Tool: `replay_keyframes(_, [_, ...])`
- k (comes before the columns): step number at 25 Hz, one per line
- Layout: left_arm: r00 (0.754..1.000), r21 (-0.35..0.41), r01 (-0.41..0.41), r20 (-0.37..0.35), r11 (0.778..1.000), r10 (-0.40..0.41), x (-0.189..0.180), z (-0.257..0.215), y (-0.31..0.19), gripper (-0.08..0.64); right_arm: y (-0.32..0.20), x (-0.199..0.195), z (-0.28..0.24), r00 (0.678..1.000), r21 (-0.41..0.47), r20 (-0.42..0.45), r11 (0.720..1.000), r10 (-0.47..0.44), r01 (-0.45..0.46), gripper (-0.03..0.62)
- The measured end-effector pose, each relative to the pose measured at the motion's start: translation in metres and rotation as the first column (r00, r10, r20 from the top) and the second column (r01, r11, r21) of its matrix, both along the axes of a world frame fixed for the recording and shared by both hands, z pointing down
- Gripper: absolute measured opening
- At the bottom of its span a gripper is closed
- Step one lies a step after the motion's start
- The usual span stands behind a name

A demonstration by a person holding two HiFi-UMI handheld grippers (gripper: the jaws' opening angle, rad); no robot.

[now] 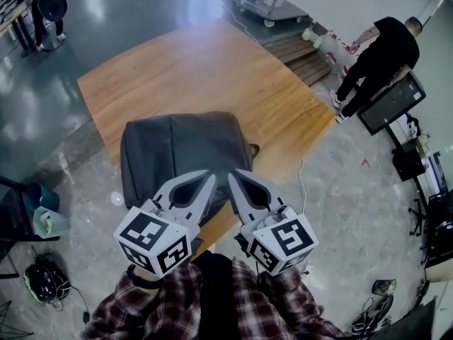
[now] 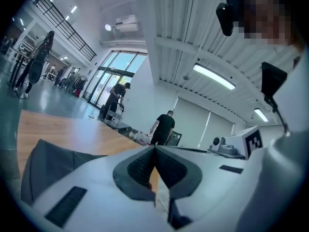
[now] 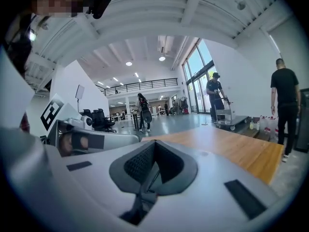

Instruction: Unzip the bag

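Observation:
A dark grey bag [image 1: 177, 151] lies flat on the near end of a wooden table [image 1: 212, 69]; a small brown tab [image 1: 255, 149] sticks out at its right side. I cannot make out the zipper. My left gripper [image 1: 206, 179] and right gripper [image 1: 234, 176] hover side by side above the bag's near edge, both shut with nothing between the jaws. In the left gripper view the jaws [image 2: 154, 148] meet at the tips, with the bag [image 2: 48, 161] low on the left. In the right gripper view the jaws [image 3: 153, 143] are likewise closed.
A person in black [image 1: 382, 55] bends over by a black monitor [image 1: 393, 101] at the right. A wheeled cart [image 1: 269, 6] stands beyond the table. On the floor at left are a chair [image 1: 21, 211] and a helmet [image 1: 42, 282]; a cable [image 1: 303, 190] runs right of the table.

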State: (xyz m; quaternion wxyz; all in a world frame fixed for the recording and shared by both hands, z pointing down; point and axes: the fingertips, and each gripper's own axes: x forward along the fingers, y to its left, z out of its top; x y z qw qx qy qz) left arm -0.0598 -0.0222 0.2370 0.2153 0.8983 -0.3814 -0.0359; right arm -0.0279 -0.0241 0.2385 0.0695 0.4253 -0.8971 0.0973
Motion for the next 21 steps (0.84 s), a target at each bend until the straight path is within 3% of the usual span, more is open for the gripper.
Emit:
replay_keyframes(10, [0.999, -0.032, -0.050, 0.015, 0.998, 0.051, 0.018, 0.004, 0.001, 0.006, 0.002, 0.020, -0.004, 0.999, 0.002, -0.007, 1.000, 0.031, -0.031, 0.011])
replay_keyframes(21, [0.999, -0.047, -0.028, 0.016, 0.999, 0.028, 0.017, 0.008, -0.004, 0.006, -0.002, 0.026, -0.001, 1.000, -0.006, 0.009, 1.000, 0.022, -0.022, 0.011])
